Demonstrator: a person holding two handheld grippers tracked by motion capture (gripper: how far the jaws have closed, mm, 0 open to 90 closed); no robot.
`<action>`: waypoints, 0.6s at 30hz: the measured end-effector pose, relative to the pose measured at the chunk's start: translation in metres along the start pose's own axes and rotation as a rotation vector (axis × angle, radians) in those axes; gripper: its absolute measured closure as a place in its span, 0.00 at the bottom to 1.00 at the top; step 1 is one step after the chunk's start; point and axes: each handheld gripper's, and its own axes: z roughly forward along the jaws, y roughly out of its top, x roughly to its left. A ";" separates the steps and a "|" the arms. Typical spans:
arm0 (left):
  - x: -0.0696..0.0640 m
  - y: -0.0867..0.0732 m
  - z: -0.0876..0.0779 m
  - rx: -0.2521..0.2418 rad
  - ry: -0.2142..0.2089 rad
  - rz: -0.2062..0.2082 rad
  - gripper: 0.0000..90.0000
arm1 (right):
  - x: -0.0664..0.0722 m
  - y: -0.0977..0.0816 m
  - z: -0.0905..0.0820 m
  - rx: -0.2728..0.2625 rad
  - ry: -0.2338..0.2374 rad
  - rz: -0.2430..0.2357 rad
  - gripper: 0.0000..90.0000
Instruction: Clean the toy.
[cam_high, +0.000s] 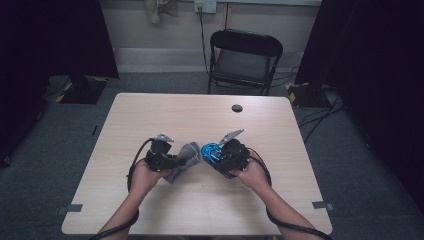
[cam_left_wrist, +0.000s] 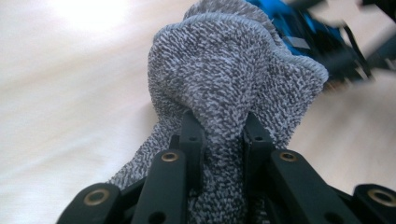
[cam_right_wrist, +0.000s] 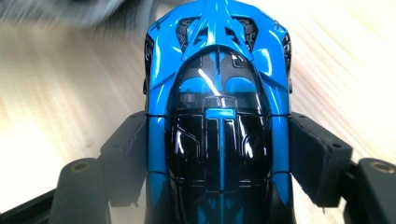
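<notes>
High view: near the middle of the frame, a person's two hands meet over the pale wooden table (cam_high: 210, 200), each with a gripper. The left gripper (cam_high: 176, 161) has its jaws pinched tight on a grey knitted cloth (cam_high: 186, 159), which bunches up just left of centre. The right gripper (cam_high: 216, 156) has its jaws clamped on the sides of a blue and black toy car (cam_high: 211, 152), nose pointing toward the cloth, the two nearly touching. In the left gripper view the cloth (cam_left_wrist: 233, 84) rises between the black jaws, with the car (cam_left_wrist: 303, 32) blurred at upper right. In the right gripper view the car (cam_right_wrist: 218, 112) sits squarely between the pads. A black folding chair (cam_high: 242, 60) stands beyond the table.
</notes>
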 end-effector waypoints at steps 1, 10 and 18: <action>0.002 0.003 -0.002 -0.012 0.012 -0.011 0.83 | 0.001 0.000 0.000 -0.004 0.000 -0.004 0.32; 0.017 0.031 0.000 -0.063 0.076 -0.060 0.83 | 0.024 0.002 0.002 -0.007 0.039 -0.068 0.32; 0.009 0.037 0.021 -0.030 0.034 -0.060 0.83 | 0.037 0.008 0.006 -0.002 0.066 -0.115 0.32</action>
